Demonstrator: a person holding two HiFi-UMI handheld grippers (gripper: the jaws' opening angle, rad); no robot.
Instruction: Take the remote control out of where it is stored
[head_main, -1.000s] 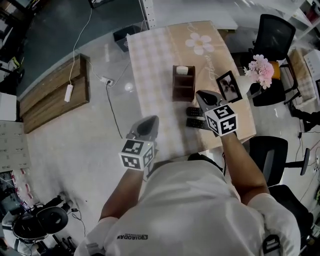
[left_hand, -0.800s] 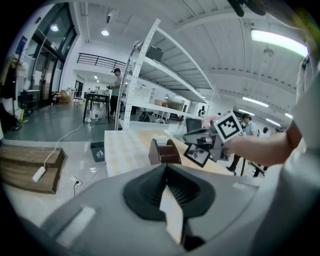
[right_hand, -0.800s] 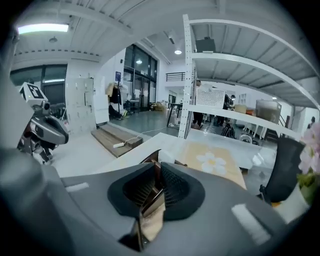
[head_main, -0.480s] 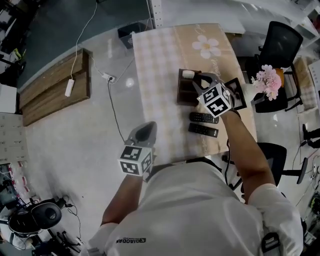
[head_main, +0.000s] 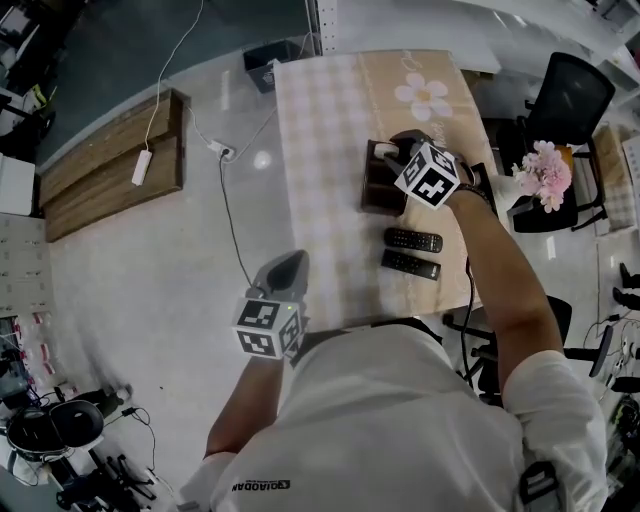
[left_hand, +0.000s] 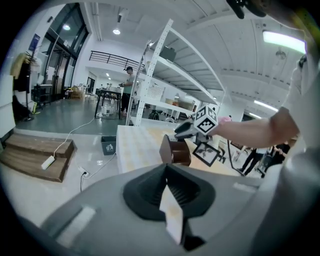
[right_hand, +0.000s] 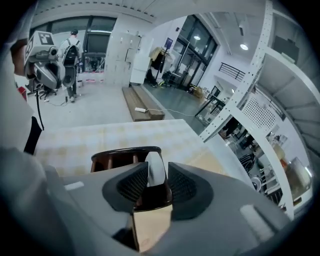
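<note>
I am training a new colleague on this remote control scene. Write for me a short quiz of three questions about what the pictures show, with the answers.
1. True or false: two black remotes lie on the table beside the brown holder.
2. Choose one. The right gripper is: A) above the brown holder; B) on a black remote; C) beyond the table's edge.
3. Short answer: what stands between the right gripper's jaws?

Key
1. True.
2. A.
3. The top of the white remote, which stands in the holder. The jaws have just been opening. They stand apart and do not press on it.
</note>
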